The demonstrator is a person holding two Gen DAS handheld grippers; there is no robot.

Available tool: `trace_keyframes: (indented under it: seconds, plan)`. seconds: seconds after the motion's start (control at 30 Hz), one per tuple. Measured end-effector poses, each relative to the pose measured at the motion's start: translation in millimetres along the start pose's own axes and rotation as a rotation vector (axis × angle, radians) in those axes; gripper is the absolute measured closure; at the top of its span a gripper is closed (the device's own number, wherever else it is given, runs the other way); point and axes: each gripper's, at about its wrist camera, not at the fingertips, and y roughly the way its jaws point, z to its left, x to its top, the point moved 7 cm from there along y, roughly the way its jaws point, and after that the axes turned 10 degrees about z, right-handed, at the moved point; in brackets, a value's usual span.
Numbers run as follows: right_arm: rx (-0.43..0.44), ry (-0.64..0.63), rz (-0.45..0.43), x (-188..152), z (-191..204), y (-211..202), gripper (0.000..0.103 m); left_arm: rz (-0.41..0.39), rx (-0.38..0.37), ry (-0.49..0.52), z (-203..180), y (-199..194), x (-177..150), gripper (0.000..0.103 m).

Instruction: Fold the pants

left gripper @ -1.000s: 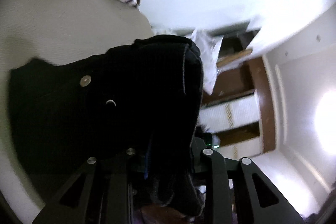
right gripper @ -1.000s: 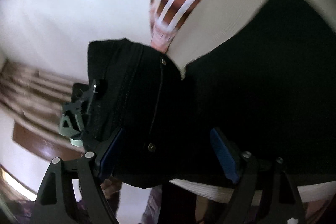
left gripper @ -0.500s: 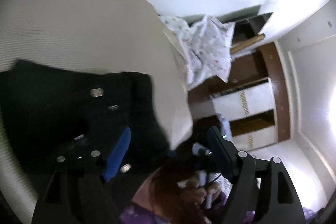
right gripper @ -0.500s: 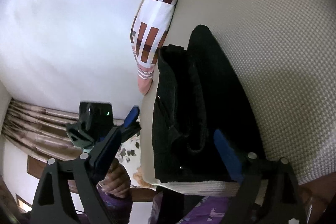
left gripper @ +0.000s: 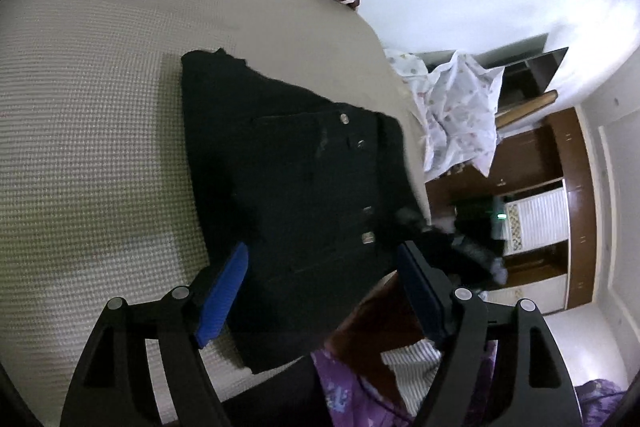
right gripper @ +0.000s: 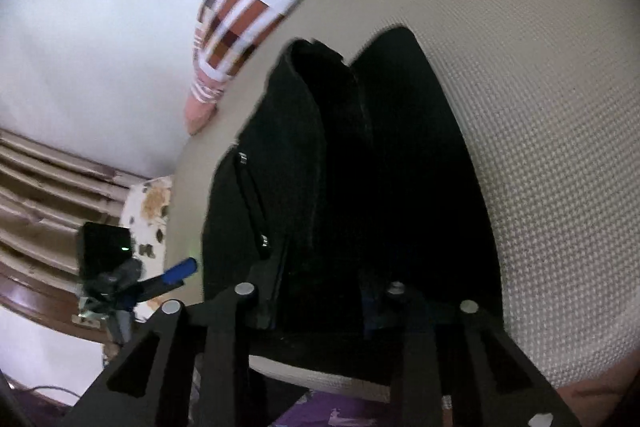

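While the black pants (left gripper: 296,195) lie folded on the beige mattress (left gripper: 92,131) | left tool (left gripper: 320,291): apart, empty, above pants | right tool (right gripper: 320,307): closing on pants' near edge.

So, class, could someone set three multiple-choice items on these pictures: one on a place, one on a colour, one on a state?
1. Where do the black pants lie?
A. on the beige bed cover
B. in a drawer
C. on a chair

2. What colour are the left gripper pads?
A. red
B. green
C. blue

3. How do the left gripper's jaws stand?
A. shut on cloth
B. open
C. shut on nothing

Key: 1 A, the pants rest flat on the woven cover; 2 C, both pads show blue; 3 B, the pads stand wide apart and press on nothing.
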Motion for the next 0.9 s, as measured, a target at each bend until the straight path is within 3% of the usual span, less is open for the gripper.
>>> trace_keyframes:
  seconds: [0.17, 0.3, 0.37, 0.47, 0.57, 0.63, 0.73, 0.83, 0.9]
  plan:
    - [0.065, 0.037, -0.122, -1, -9, -47, 0.082, -0.003, -0.017, 0.010, -7, 5, 2, 0.024]
    - [0.053, 0.108, -0.056, -20, -46, -34, 0.081, 0.029, -0.008, 0.014, -7, 24, -2, 0.020]
    - [0.108, 0.153, -0.059, -19, -58, -32, 0.078, 0.047, -0.004, -0.001, -4, 33, -4, 0.020]
    - [0.160, 0.201, -0.069, -19, -62, -38, 0.065, 0.045, 0.017, 0.015, -4, 37, -5, 0.020]
    - [0.128, 0.234, -0.159, -19, -75, -71, 0.059, 0.036, 0.027, 0.022, -5, 37, -4, 0.020]
    - [0.164, 0.262, -0.211, -24, -80, -95, 0.059, 0.033, 0.020, 0.016, -4, 38, -4, 0.020]
    - [0.254, 0.279, -0.236, -40, -72, -112, 0.059, 0.024, 0.016, 0.017, 2, 35, -7, 0.020]
    - [0.338, 0.292, -0.197, -53, -55, -100, 0.059, 0.021, 0.029, 0.029, 2, 36, -8, 0.020]
    - [0.348, 0.295, -0.169, -53, -47, -85, 0.059, 0.021, 0.036, 0.032, 0, 40, -7, 0.020]
